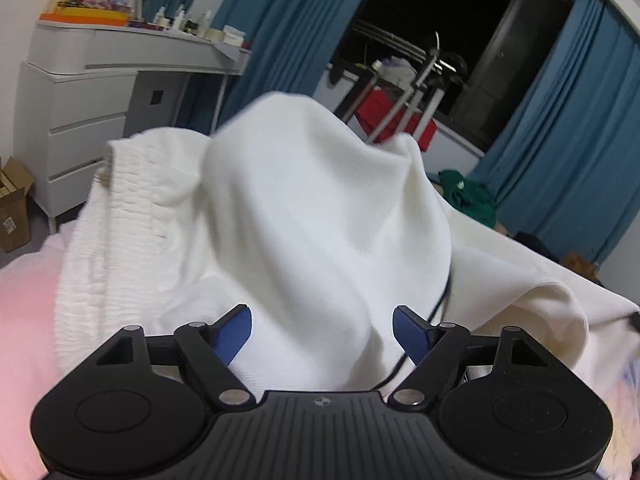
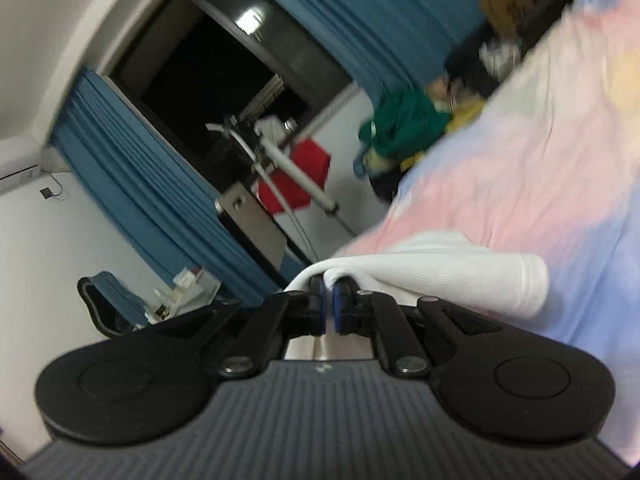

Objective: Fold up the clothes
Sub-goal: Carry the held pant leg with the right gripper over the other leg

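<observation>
On the pastel pink-and-blue bedsheet (image 2: 560, 160), a white knit garment (image 1: 300, 216) is bunched up. Its edge is pinched by the right gripper (image 2: 329, 304); the left gripper (image 1: 322, 330) is spread, holding nothing. Lift-to-fold step judged underway; next, the opposite edge needs grasping.

Your bed (image 2: 560, 168) wears a pastel pink-and-blue sheet. A white garment (image 1: 304, 216) lies heaped on it, and what may be green clothing (image 2: 404, 124) sits at its far edge.
</observation>
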The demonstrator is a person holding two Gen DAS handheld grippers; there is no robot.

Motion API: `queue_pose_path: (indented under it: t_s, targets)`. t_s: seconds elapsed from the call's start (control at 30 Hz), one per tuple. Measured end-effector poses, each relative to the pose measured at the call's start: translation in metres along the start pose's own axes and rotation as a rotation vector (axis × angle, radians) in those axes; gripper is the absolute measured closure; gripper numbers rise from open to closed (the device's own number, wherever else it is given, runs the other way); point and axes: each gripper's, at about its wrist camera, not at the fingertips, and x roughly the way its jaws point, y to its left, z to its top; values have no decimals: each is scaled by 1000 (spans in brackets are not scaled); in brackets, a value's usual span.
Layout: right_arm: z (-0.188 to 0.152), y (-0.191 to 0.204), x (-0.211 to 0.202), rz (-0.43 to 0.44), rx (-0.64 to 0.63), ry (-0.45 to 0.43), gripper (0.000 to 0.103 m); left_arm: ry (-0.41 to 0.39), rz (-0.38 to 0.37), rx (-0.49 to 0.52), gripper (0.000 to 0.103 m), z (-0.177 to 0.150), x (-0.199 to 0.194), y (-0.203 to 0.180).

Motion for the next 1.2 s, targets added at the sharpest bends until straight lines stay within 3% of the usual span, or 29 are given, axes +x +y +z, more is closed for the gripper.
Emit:
queue_pose_path:
  t_s: [0.2,0.4,0.5,0.67,0.73,0.93,1.1,1.2]
  targets:
    - [29,34,-61,5,-173,-184,96,-42,16,-9,23,6,-11,7]
    - [59,13,-77,-149,-227,-303,96,-36,41,5,23,7,-2,5]
    - [58,-34,-74,-273,-159,-175,96,-26,45,20,23,6,2,3]
    - [34,-104,-69,-401,-30,144,96,-13,50,30,23,4,4,4]
    - [28,-120,-70,-431,41,192,95,-7,49,20,23,5,2,7]
    - [21,-112,-57,-406,34,141,95,65,9,-86,20,14,-14,26]
    - [22,-108,-60,-373,40,128,95,221,-49,-190,15,9,-24,46]
    - [24,-109,-60,-358,77,127,95,279,-42,-269,15,-1,-25,57]
